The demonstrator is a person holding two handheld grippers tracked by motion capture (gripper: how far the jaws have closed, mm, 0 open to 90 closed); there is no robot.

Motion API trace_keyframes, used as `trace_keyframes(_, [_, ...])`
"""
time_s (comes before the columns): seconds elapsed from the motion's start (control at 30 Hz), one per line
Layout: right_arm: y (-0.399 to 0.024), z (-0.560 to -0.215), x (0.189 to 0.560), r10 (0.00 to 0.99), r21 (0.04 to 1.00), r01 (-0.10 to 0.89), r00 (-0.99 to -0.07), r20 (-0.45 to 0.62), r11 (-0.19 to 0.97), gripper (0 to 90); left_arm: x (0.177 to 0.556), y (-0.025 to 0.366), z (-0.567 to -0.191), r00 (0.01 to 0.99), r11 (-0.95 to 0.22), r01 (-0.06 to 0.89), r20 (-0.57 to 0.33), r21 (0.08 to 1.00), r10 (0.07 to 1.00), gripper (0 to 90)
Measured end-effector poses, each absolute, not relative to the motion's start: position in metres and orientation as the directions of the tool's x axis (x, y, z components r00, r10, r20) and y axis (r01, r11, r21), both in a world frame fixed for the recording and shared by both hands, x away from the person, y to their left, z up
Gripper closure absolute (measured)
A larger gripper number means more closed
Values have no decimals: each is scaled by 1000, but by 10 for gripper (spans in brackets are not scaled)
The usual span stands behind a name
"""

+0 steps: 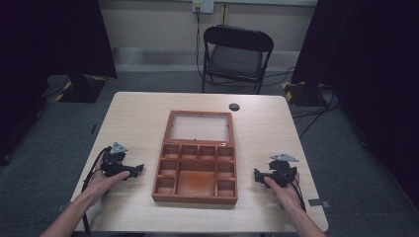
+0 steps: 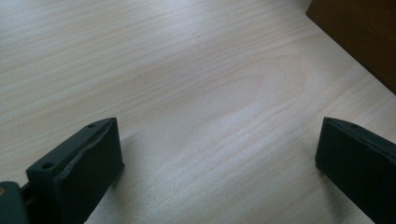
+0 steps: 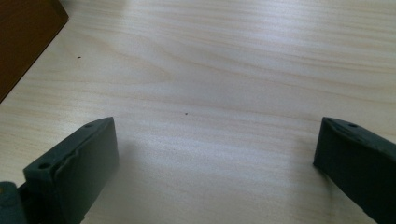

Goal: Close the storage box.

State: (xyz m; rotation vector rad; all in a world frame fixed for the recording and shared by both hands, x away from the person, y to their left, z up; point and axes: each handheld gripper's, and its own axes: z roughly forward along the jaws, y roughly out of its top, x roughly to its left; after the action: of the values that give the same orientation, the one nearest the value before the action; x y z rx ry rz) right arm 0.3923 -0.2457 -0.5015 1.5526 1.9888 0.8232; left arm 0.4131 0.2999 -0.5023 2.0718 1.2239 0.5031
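Note:
A brown wooden box [image 1: 196,170] with several compartments lies open in the middle of the light wooden table [image 1: 138,113], its glass-paned lid [image 1: 200,127] laid flat behind it. My left gripper [image 1: 138,169] rests on the table to the left of the box, held by a hand, jaws wide apart and empty. In the left gripper view my left gripper [image 2: 217,154] spans bare wood, with a box corner [image 2: 359,32] at the upper right. To the right of the box sits my right gripper [image 1: 257,176], also open and empty. In the right gripper view my right gripper [image 3: 215,154] has a box corner [image 3: 23,37] at the upper left.
A small dark round disc [image 1: 234,106] lies near the table's far edge. A black folding chair [image 1: 236,57] stands beyond the table. Dark curtains [image 1: 54,34] hang at both sides, and cables [image 1: 316,116] run over the grey floor on the right.

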Motion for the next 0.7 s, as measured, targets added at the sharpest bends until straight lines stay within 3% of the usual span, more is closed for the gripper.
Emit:
trace_keyframes(0.2, [-244, -499, 393, 974, 698, 696, -228, -12, 171, 11, 412, 304, -498, 467, -308, 627, -30, 715, 884, 157])
trace_keyframes(0.3, [-243, -496, 392, 968, 699, 690, -249, -12, 186, 129, 412, 305, -495, 469, -309, 632, -33, 711, 883, 184])
trace_keyframes(0.33, [-243, -496, 392, 968, 699, 690, -249, -12, 186, 129, 412, 305, -495, 469, -309, 632, -33, 711, 883, 206])
trace_keyframes(0.7, [-243, -475, 394, 960, 725, 671, -276, 52, 154, 147, 409, 296, -471, 489, -263, 588, -76, 765, 869, 208])
